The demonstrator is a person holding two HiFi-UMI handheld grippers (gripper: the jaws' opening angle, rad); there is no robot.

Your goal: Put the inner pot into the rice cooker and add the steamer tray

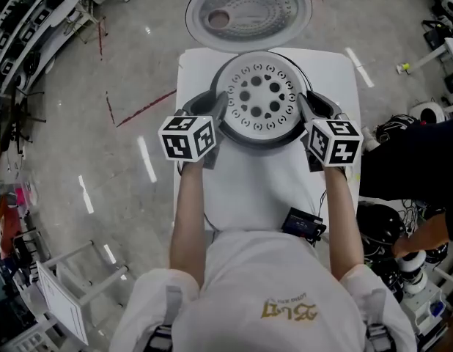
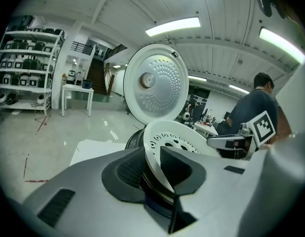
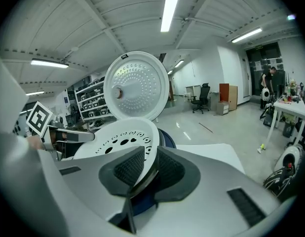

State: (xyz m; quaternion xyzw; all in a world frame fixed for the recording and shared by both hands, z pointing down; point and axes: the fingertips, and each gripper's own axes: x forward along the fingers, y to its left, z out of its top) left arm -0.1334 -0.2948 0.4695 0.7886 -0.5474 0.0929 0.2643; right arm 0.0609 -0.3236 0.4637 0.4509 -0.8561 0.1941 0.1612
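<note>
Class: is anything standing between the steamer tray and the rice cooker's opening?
Nothing visible does. The steamer tray already lies over the opening of the rice cooker, and the lid is swung back behind it.

Head view looks down; gripper views share steamer tray [image 1: 260,101].

This is a robotics lab or workshop. It has a polished grey floor [image 1: 87,86] marked with red tape [image 1: 146,107] and metal shelves [image 2: 29,68] stacked with equipment. Strip lights [image 3: 171,6] hang under a bare ribbed ceiling [image 3: 118,19]. An office chair [image 3: 202,98] stands at the back, and cables and gear [image 1: 402,262] crowd beside the table [image 1: 336,72].
</note>
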